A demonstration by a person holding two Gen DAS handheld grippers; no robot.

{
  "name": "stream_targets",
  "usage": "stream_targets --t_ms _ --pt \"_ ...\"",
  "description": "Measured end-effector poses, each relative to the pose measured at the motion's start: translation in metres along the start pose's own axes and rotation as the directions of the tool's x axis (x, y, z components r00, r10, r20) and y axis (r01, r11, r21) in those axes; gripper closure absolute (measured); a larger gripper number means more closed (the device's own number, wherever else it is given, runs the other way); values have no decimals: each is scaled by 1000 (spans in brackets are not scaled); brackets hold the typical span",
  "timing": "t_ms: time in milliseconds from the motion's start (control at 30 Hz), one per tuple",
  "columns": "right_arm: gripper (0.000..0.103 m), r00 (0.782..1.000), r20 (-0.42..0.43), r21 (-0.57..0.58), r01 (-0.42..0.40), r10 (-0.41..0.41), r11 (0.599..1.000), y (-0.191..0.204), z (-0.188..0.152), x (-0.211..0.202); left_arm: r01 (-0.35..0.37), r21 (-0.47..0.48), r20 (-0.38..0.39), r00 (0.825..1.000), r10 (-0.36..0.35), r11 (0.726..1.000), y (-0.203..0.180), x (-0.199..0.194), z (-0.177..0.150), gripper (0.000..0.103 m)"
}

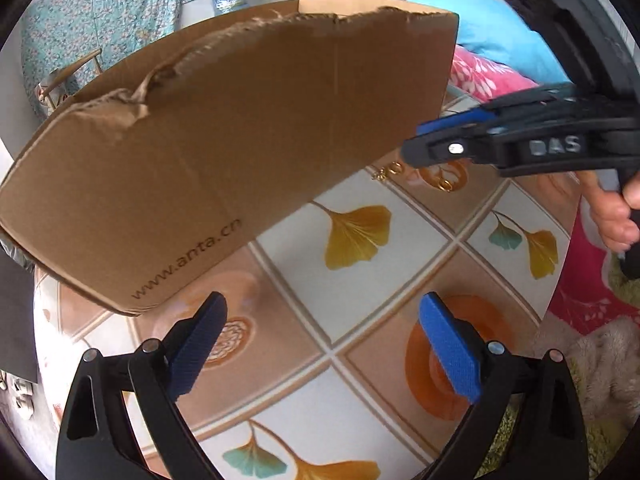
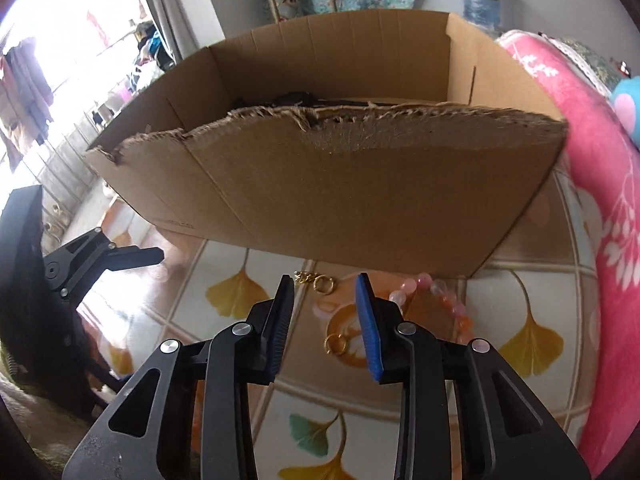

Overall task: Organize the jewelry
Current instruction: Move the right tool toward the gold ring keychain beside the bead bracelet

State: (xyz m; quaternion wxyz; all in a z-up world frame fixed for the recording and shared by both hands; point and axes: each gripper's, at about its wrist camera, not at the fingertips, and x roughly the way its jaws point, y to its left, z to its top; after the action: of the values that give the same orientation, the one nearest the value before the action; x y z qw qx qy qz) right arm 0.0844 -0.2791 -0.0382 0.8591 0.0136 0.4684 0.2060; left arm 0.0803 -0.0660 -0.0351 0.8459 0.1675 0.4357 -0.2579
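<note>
1. Right claw (image 2: 325,304) part open, empty, aimed low at gold ring (image 2: 335,345) on bench (image 2: 532,292).
2. Chain (image 2: 316,280) and bead bracelet (image 2: 444,300) lie just before cardboard box (image 2: 320,184), probably their destination.
3. Left claw (image 1: 320,344) wide, empty, held back, waiting.

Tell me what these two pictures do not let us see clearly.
- Box contents: right wrist view, torn front wall hides all but a dark shape.
- Bead bracelet: partly behind the right claw.
- Gold chain: too small to tell its full length.
- Left wrist view: the box hides the far table.
</note>
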Motion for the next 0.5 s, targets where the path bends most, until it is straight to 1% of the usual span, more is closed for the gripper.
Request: stream_targets --t_ms 100,167,200,267,400,500 --pt "78 1000 -20 -12 -12 12 1000 -1 3 11 20 -30 -2 1000 -20 999 5 2 1 7" --pt "85 999 -30 -20 -13 12 1000 -2 3 17 27 -51 1 1000 -27 998 8 3 0 6" --pt "87 1000 -27 -23 -10 9 1000 -2 3 17 23 -52 4 1000 -23 998 10 3 -1 6" --pt "95 999 -39 -26 -7 6 1000 -2 3 18 23 -49 14 1000 -22 999 13 3 -3 6" --pt "96 999 -40 -13 -24 24 1000 0 -4 14 16 -58 34 999 -14 998 15 -1 -12 6" --pt "96 998 -47 -12 -44 43 999 3 -9 11 12 -65 24 1000 -10 998 17 -4 -13 6"
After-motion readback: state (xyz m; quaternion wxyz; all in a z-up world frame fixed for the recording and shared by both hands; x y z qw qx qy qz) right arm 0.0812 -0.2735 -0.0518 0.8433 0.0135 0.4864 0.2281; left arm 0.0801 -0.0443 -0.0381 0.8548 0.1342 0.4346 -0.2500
